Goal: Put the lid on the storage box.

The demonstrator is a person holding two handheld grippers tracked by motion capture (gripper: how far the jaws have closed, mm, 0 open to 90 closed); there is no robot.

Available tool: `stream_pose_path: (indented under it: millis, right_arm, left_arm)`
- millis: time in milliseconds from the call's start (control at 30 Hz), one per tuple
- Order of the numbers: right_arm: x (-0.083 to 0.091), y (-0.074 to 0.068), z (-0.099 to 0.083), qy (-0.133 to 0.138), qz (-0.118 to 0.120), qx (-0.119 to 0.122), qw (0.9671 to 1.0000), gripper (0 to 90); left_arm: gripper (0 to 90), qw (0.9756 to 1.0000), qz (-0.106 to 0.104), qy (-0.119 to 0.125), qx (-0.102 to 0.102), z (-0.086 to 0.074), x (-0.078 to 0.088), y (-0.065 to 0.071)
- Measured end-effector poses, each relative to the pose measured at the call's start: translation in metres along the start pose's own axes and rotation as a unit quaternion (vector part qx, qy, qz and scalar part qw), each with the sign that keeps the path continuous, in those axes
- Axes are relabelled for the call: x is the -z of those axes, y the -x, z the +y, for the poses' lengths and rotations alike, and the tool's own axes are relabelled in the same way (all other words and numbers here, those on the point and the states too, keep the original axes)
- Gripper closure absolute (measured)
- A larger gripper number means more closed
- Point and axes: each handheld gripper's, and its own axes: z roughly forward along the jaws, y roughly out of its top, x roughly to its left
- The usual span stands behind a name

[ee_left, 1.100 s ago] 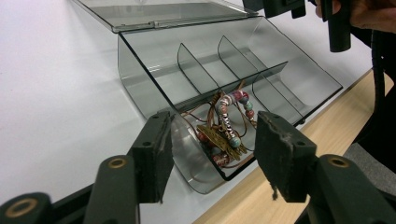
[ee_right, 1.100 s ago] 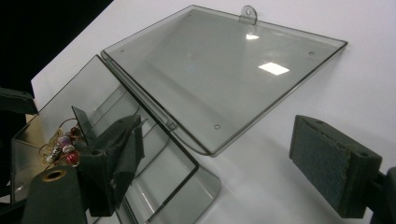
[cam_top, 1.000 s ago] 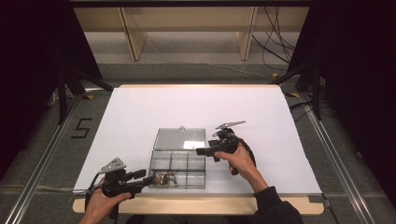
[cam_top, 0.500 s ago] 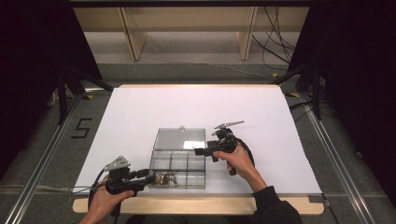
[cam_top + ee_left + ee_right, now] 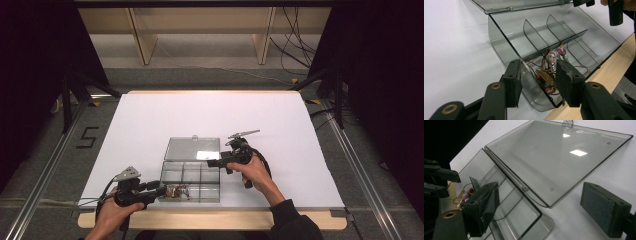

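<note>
A clear plastic compartment box (image 5: 163,174) lies open near the table's front edge, its lid (image 5: 192,149) flat on the table behind it. Beaded jewellery (image 5: 550,71) on brown cord sits in the box's near-left compartment (image 5: 177,191). My left gripper (image 5: 539,67) reaches in from the left (image 5: 161,191). Its jaws straddle the box's corner wall and the jewellery. They have been closing a little, and the pads do not press on anything. My right gripper (image 5: 210,163) hovers wide open over the hinge between box and lid (image 5: 540,187).
The white table top (image 5: 150,120) has free room behind and beside the box. A wooden front edge (image 5: 210,219) runs just below the box. My right gripper's jaw (image 5: 616,12) shows at the far end of the box. A shelf unit (image 5: 200,30) stands beyond the table.
</note>
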Motion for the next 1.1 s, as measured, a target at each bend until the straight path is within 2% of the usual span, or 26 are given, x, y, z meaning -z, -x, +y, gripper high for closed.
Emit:
stream_pose_path:
  millis: [67,133,300,367,400,467,533,633,667,700,733,767,800,833,867,900,967,1000,1100]
  right_arm:
    - [-0.0005,0.0001,-0.0001,0.0,-0.002,0.006,1.0,16.7]
    - [-0.0008,0.0004,0.0,0.002,-0.019,0.012,0.9997,16.7]
    - [-0.0021,0.0003,-0.0002,-0.001,-0.003,0.005,1.0,16.5]
    - [-0.0024,0.0009,-0.0002,0.0,-0.008,0.012,0.9999,17.2]
    - [-0.0022,-0.002,-0.0006,-0.004,-0.007,-0.007,0.9999,17.2]
    - [-0.0034,0.0006,-0.0003,-0.004,-0.018,0.006,0.9998,17.1]
    - [-0.0036,0.0006,-0.0006,0.0,-0.021,0.007,0.9998,17.1]
    - [-0.004,0.0006,-0.0005,-0.005,-0.02,0.003,0.9998,17.4]
    - [-0.0046,0.0012,-0.0008,-0.005,-0.006,0.005,1.0,17.8]
    - [-0.0055,0.0016,-0.0009,-0.004,-0.002,0.008,1.0,18.2]
    - [-0.0054,0.0001,-0.0011,-0.005,-0.009,0.003,0.9999,18.4]
    - [-0.0066,-0.0001,-0.0012,-0.004,-0.008,0.009,0.9999,18.3]
    - [-0.0073,-0.001,-0.0011,-0.009,0.002,0.001,1.0,18.2]
    - [-0.0079,-0.0004,-0.0011,-0.007,0.0,0.003,1.0,18.1]
    - [-0.0083,-0.0006,-0.0011,-0.006,-0.014,0.005,0.9999,17.9]
    - [-0.0078,-0.0003,-0.0009,-0.006,-0.004,0.008,0.9999,18.0]
    - [-0.0079,-0.0002,-0.0008,-0.005,-0.007,0.002,1.0,17.9]
    - [-0.0081,0.0009,-0.0008,-0.004,0.004,0.002,1.0,17.9]
    - [-0.0084,0.0024,-0.0007,0.0,0.003,0.006,1.0,17.9]
  left_arm:
    - [55.1,1.0,0.0,0.002,0.002,0.0,-0.0007,0.0003]
    - [55.4,1.0,0.003,0.0,0.001,-0.0002,-0.0015,-0.0001]
    - [56.7,1.0,0.004,-0.004,0.0,0.0,-0.003,-0.0015]
    - [57.3,0.9999,0.008,-0.006,-0.002,0.0002,-0.0034,-0.0016]
    - [57.5,0.9999,0.007,-0.008,-0.002,0.0001,-0.0036,-0.0017]
    - [58.1,0.9999,0.008,-0.011,-0.005,0.0,-0.004,-0.0025]
    - [58.5,0.9999,0.013,-0.006,-0.005,-0.0005,-0.0052,-0.0014]
    - [59.1,0.9995,0.022,-0.01,-0.018,-0.0003,-0.0058,-0.0005]
    - [59.3,0.9996,0.022,-0.01,-0.017,-0.0004,-0.0061,-0.0009]
    - [59.7,0.9996,0.021,-0.01,-0.016,-0.0004,-0.0066,-0.0012]
    - [60.3,0.9994,0.022,-0.016,-0.019,-0.0004,-0.0063,-0.0021]
    - [60.8,0.9994,0.022,-0.017,-0.019,-0.0006,-0.0069,-0.0026]
    - [60.8,0.9995,0.022,-0.016,-0.015,-0.0009,-0.0079,-0.0024]
    - [60.6,0.9994,0.024,-0.016,-0.017,-0.0009,-0.008,-0.0022]
    - [60.6,0.9994,0.027,-0.016,-0.018,-0.0008,-0.0082,-0.0015]
    - [60.6,0.9993,0.028,-0.015,-0.018,-0.0009,-0.0083,-0.0013]
    - [60.6,0.9993,0.03,-0.015,-0.019,-0.0008,-0.0084,-0.0012]
    - [60.6,0.9994,0.024,-0.017,-0.017,-0.0005,-0.0084,-0.0012]
    - [60.8,0.9992,0.028,-0.018,-0.022,-0.0003,-0.0081,-0.0008]
